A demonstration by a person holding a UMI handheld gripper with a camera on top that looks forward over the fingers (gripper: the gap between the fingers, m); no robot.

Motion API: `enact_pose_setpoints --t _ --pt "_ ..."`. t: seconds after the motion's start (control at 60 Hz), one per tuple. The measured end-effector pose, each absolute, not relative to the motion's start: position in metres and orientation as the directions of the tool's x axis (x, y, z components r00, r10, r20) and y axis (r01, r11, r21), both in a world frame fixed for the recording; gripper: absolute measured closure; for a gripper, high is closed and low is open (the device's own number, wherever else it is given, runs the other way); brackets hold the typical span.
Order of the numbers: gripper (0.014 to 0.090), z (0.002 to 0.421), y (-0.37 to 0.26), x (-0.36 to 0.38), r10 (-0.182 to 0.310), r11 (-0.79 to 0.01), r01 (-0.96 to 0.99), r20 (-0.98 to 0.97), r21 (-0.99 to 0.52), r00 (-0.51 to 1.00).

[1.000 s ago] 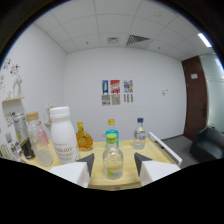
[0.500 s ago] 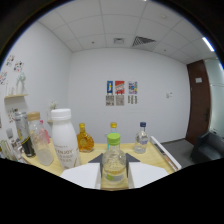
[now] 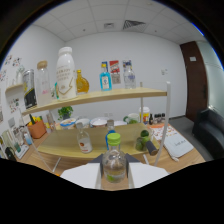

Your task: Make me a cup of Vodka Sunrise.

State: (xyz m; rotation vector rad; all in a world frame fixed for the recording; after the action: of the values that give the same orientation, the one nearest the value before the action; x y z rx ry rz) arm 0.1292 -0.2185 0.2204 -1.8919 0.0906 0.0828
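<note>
A small clear bottle with a light green cap [image 3: 114,159] stands upright between my two white fingers [image 3: 82,175], and both press on its sides. My gripper [image 3: 114,172] is shut on it, held in front of a wooden two-level rack. On the rack's top shelf [image 3: 145,93] stand a tall white bottle [image 3: 66,71], an amber bottle [image 3: 81,82], a blue bottle [image 3: 105,77] and a clear bottle [image 3: 129,77]. A small clear bottle [image 3: 83,141] and a blue-capped bottle [image 3: 109,134] stand on the lower level, just beyond the held one.
The lower level [image 3: 60,145] also carries a potted plant [image 3: 64,112], an orange pot [image 3: 36,129], bowls, green items [image 3: 143,140] and a booklet [image 3: 177,145]. A glass jar [image 3: 43,82] stands at the top shelf's left. A dark door [image 3: 192,85] and sofa [image 3: 210,130] lie to the right.
The view has sunk and drawn back: the top shelf now sits above the fingers and the lower level has come into sight. The green-capped bottle stays between the fingers.
</note>
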Motion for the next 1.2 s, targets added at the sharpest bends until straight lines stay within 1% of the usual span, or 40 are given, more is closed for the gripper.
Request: enact_pose_setpoints --t 0.1,0.2,0.4,0.467,0.55,0.667,0.75,0.85,0.95,1.05,1.1,1.167,1.2 --pt "0.0692 0.175 -0.223 0.131 -0.041 -0.370 -0.115 -0.108 -0.922 0.993" --pt "0.0692 0.153 -0.223 0.130 -0.037 -0.399 -0.074 -0.064 -0.914 0.997" --pt "0.0693 0.153 -0.217 0.126 0.043 -0.395 0.176 0.173 -0.902 0.984" --pt "0.0693 0.155 -0.215 0.128 0.072 -0.388 0.307 0.303 -0.869 0.950" --pt "0.0694 0.157 -0.213 0.132 0.113 -0.379 0.482 0.477 -0.790 0.871" --pt "0.0693 0.161 -0.210 0.140 0.170 -0.358 0.712 0.708 -0.604 0.686" --pt "0.0695 0.165 -0.207 0.143 0.222 -0.336 0.843 0.835 -0.420 0.504" --pt "0.0696 0.173 -0.202 0.142 0.268 -0.282 0.942 0.927 -0.184 0.261" --pt "0.0696 0.178 -0.195 0.137 0.308 -0.214 0.975 0.951 0.054 0.015" --pt "0.0694 0.172 -0.195 0.134 0.355 -0.145 0.948 0.909 0.282 -0.216" --pt "0.0692 0.173 -0.191 0.129 0.351 -0.094 0.925 0.882 0.367 -0.315" --pt "0.0695 0.174 -0.192 0.125 0.351 -0.055 0.879 0.834 0.473 -0.426" --pt "0.0695 0.174 -0.192 0.122 0.346 -0.036 0.864 0.817 0.503 -0.461"
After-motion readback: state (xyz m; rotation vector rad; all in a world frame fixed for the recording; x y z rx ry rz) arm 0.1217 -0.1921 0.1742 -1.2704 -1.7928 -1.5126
